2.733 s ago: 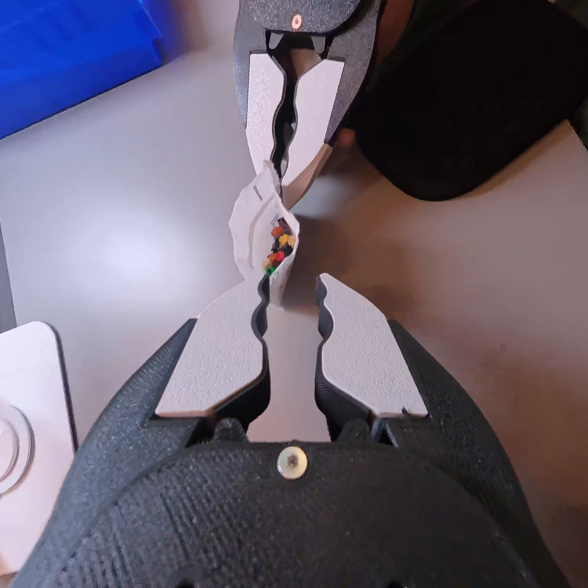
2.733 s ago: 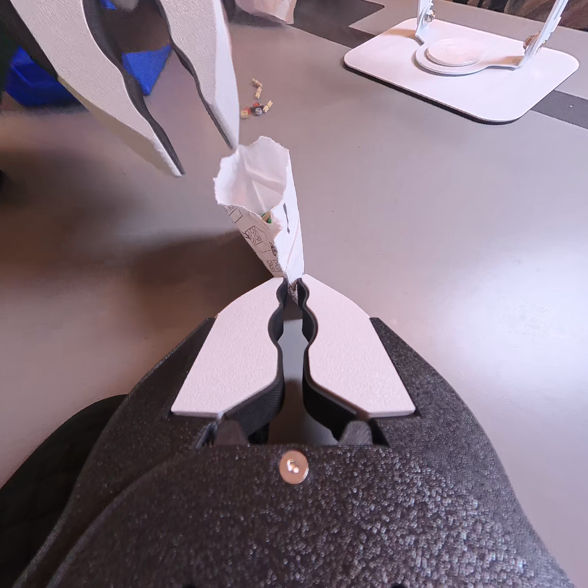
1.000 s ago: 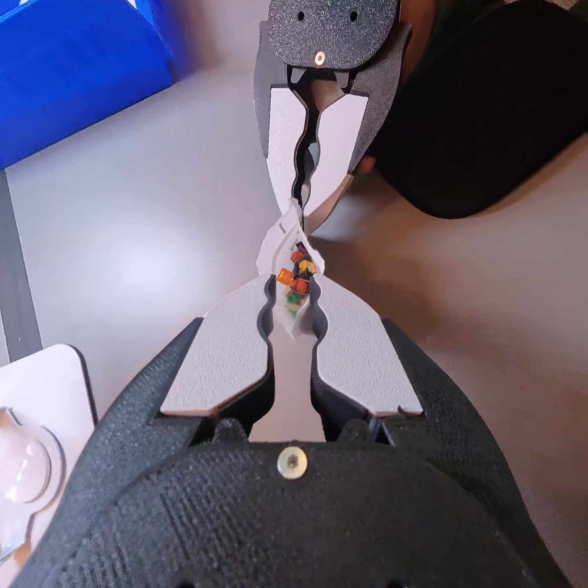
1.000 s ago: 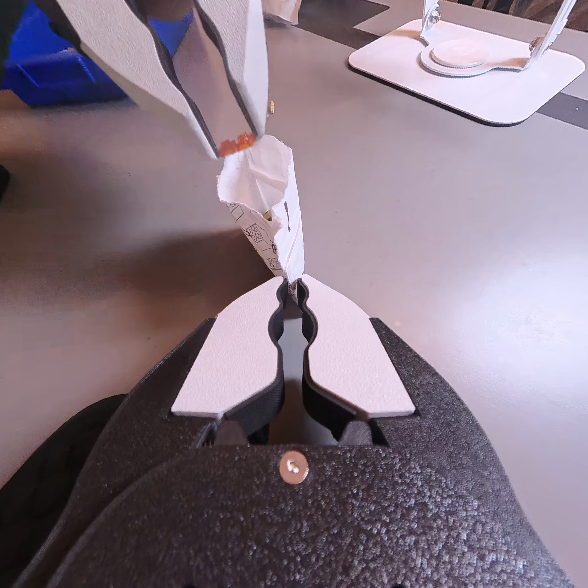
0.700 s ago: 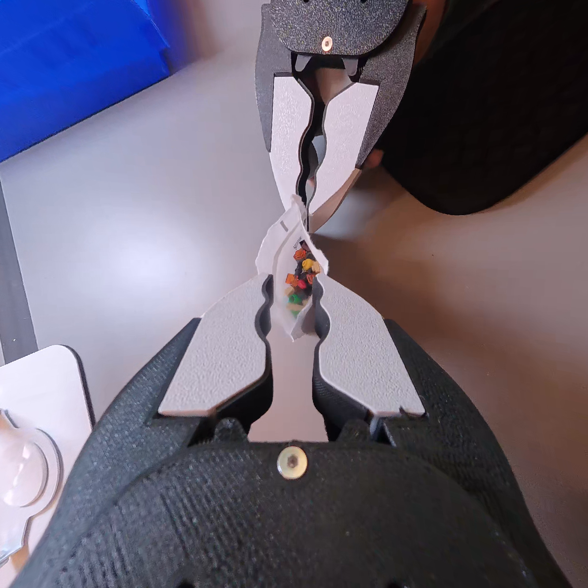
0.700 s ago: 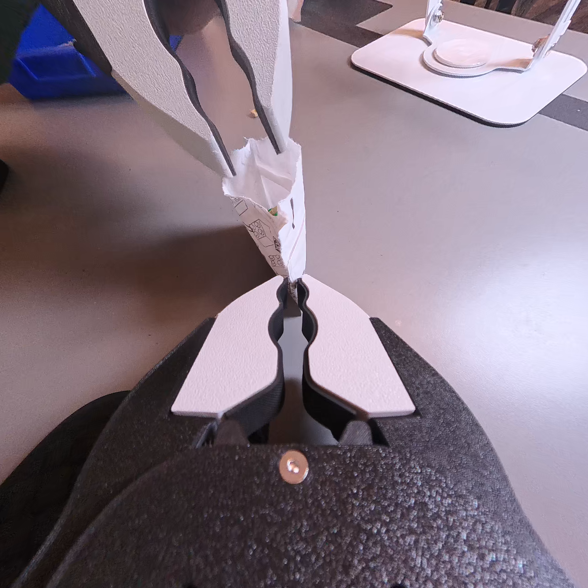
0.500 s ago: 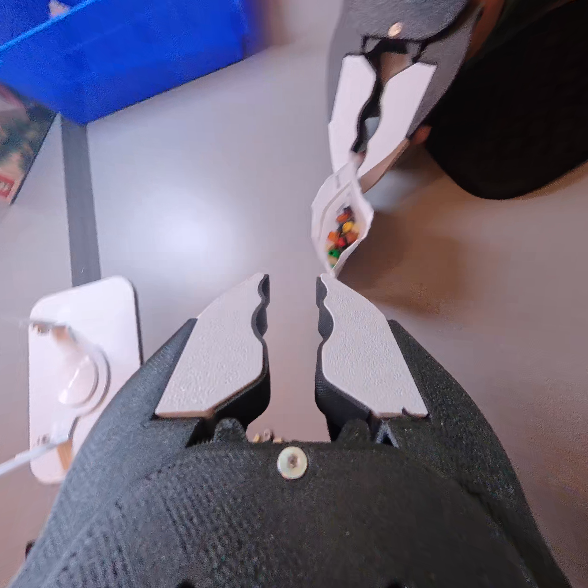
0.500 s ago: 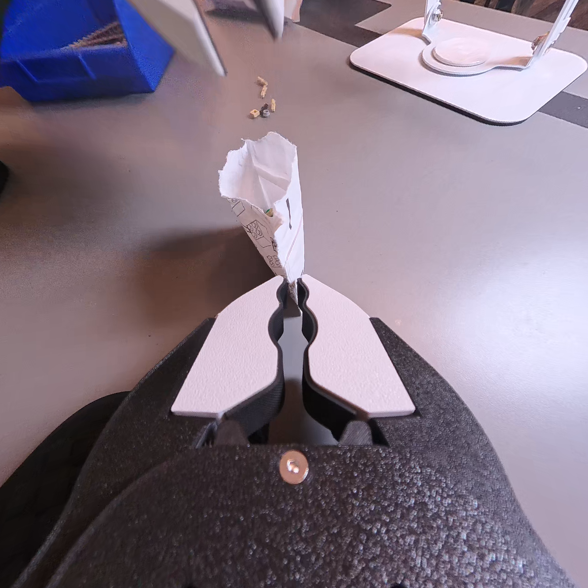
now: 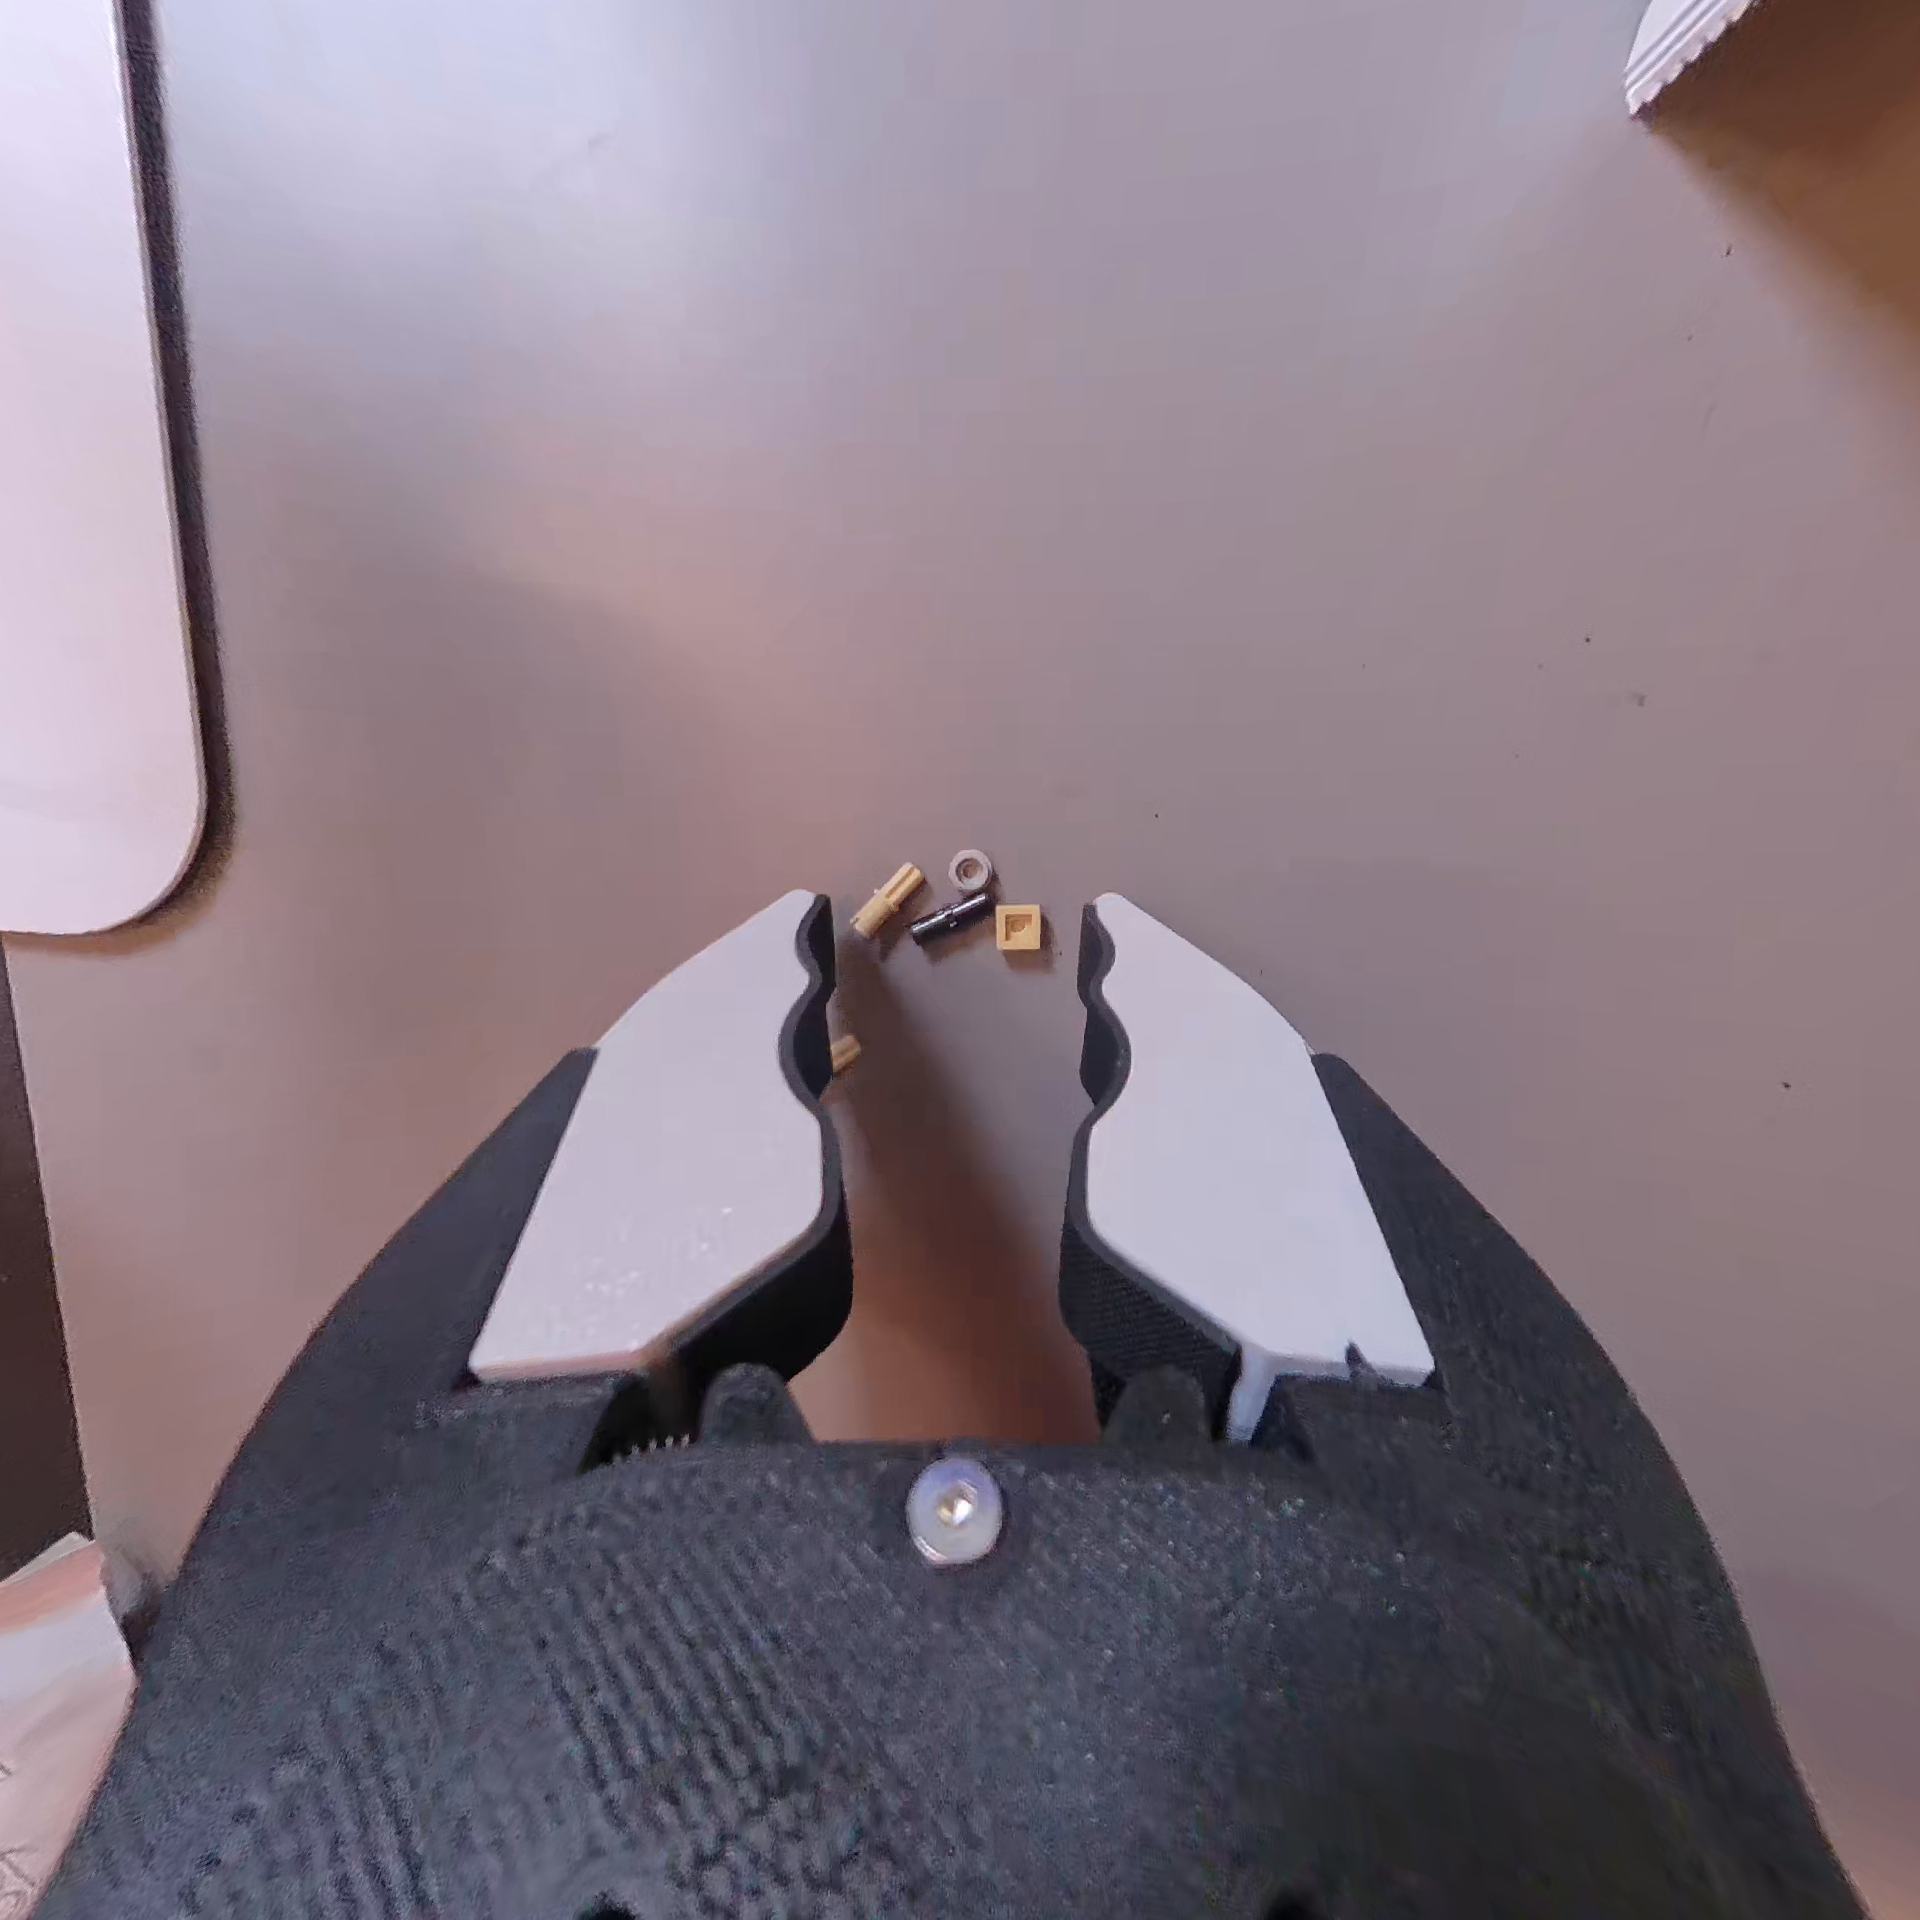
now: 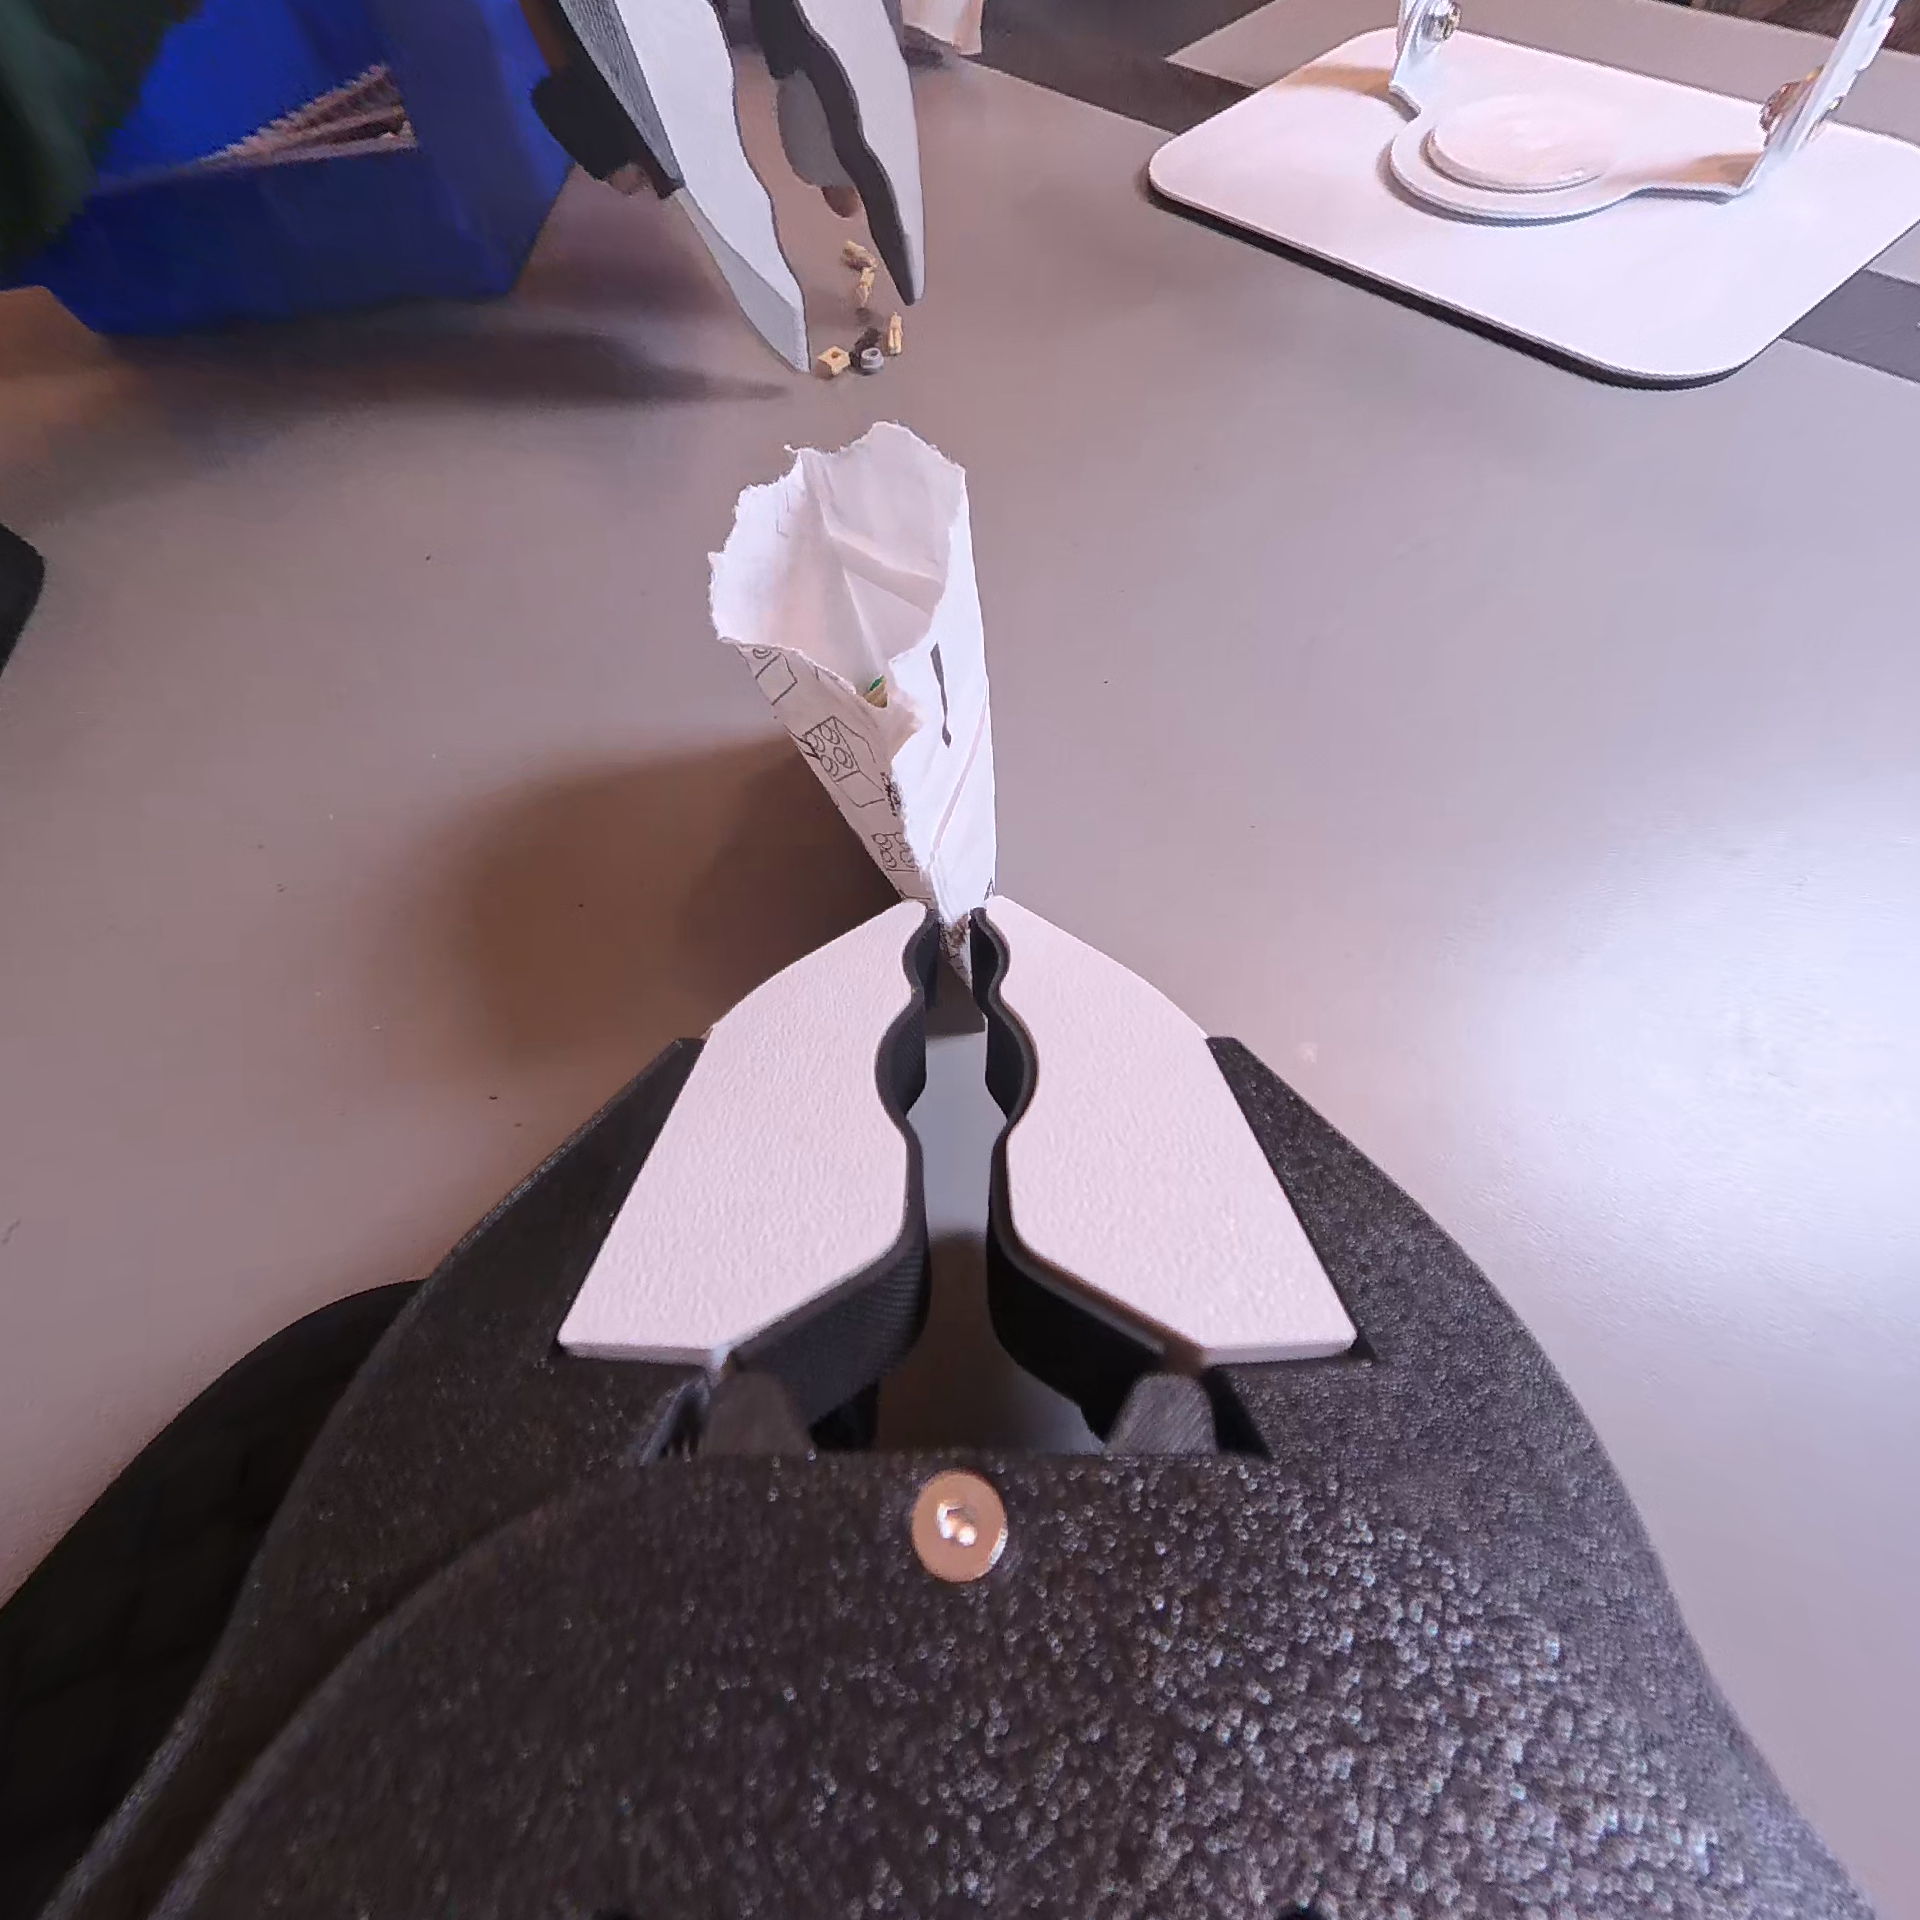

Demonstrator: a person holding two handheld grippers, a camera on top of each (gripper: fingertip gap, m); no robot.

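On the grey-brown table (image 9: pixel 1247 468), just ahead of the left gripper (image 9: pixel 956 920), lies a small scatter of toy-brick parts: a tan pin (image 9: pixel 888 900), a grey ring (image 9: pixel 971 868), a black pin (image 9: pixel 951 922) and a tan square tile (image 9: pixel 1019 927). Another tan bit (image 9: pixel 844 1052) peeks out from behind the left finger. The left gripper's jaws stand wide apart with nothing between the pads; the parts rest on the table below and just beyond the fingertips, untouched as far as the view shows. In the right wrist view the same gripper (image 10: pixel 852 322) hangs tips-down over the parts (image 10: pixel 862 358).

The right gripper (image 10: pixel 954 920) has its jaws nearly together, pinching the bottom corner of a torn white paper bag (image 10: pixel 873 623) printed with line drawings. The bag stands upright from the fingertips, its ragged mouth open upward, a speck of green and tan showing through a tear in its side. It is held well apart from the loose parts, between the two grippers.

A white plate with rounded corners (image 10: pixel 1558 249) carrying a metal bracket sits far right; its edge (image 9: pixel 94 520) shows at the left of the other view. A blue bin (image 10: pixel 260 187) stands far left, and something dark (image 10: pixel 16 582) lies at the table's left edge
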